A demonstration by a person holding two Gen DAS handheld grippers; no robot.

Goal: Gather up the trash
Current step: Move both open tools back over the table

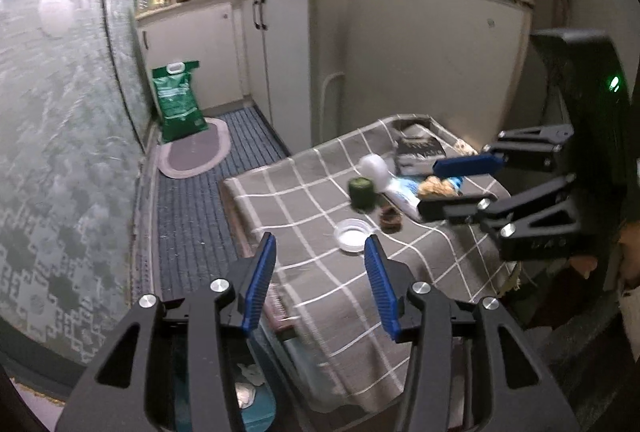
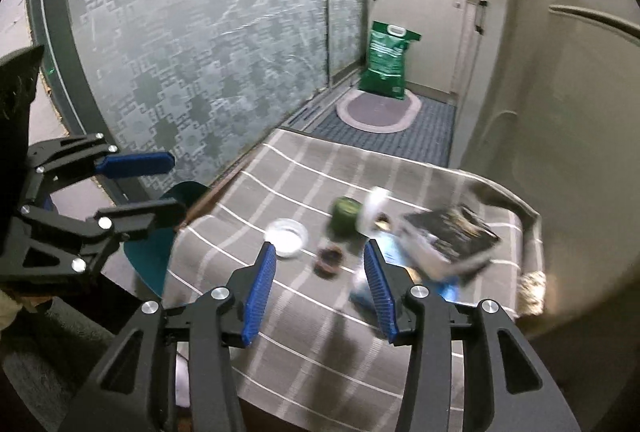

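A table under a grey checked cloth point(image 1: 320, 296) point(image 2: 304, 344) carries the trash. On it lie a clear plastic lid point(image 1: 354, 234) point(image 2: 286, 232), a green round piece point(image 1: 362, 192) point(image 2: 344, 216), a white cup on its side point(image 1: 374, 168) point(image 2: 374, 210), a small brown scrap point(image 1: 391, 220) point(image 2: 330, 260), a black packet point(image 1: 418, 150) point(image 2: 452, 232) and a blue-white wrapper point(image 1: 402, 192) point(image 2: 394, 252). My left gripper point(image 1: 320, 248) point(image 2: 176, 184) hovers open over the table's near-left edge, nothing between its pads. My right gripper point(image 2: 320, 250) point(image 1: 428, 188) is open above the wrapper side, holding nothing.
A teal bin point(image 1: 256, 404) point(image 2: 154, 256) with white scraps inside stands below the table's left edge. A frosted patterned glass door point(image 1: 60, 152) runs along the left. Beyond are a green bag point(image 1: 178, 100), an oval mat point(image 1: 196, 148), white cabinets point(image 1: 276, 44) and a fridge point(image 1: 436, 44).
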